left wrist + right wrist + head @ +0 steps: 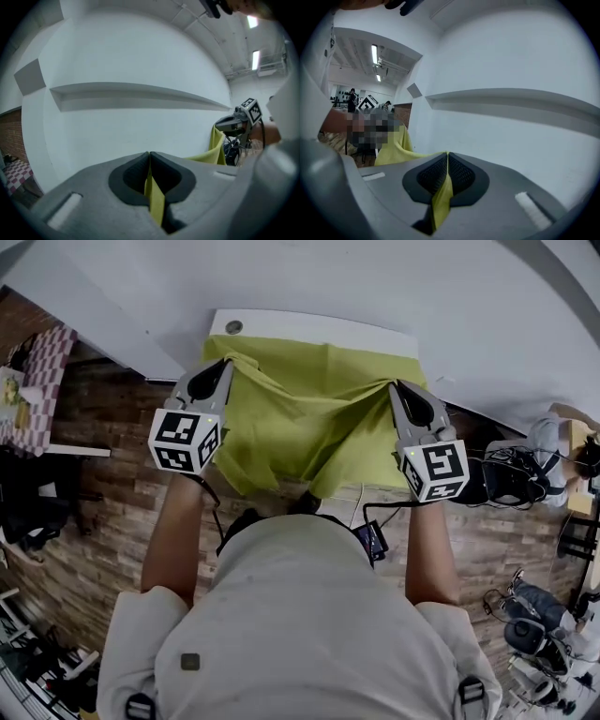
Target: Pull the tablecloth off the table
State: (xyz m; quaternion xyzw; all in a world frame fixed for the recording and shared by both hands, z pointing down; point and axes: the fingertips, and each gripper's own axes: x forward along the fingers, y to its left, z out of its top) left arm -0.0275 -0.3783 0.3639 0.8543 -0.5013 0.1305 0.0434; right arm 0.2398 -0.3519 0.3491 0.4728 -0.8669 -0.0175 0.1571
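White table (375, 336) by white wall, brick-look floor (103, 437). Green cloth (309, 404) drapes table, hiding most of it. Left gripper (227, 362) and right gripper (393, 385) each pinch cloth tight, near edge raised.

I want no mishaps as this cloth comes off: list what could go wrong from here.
The left tongs and right tongs each pinch only a thin fold of the green tablecloth; a hard tug might slip it free. Its far part lies on the white table and could catch on an edge.
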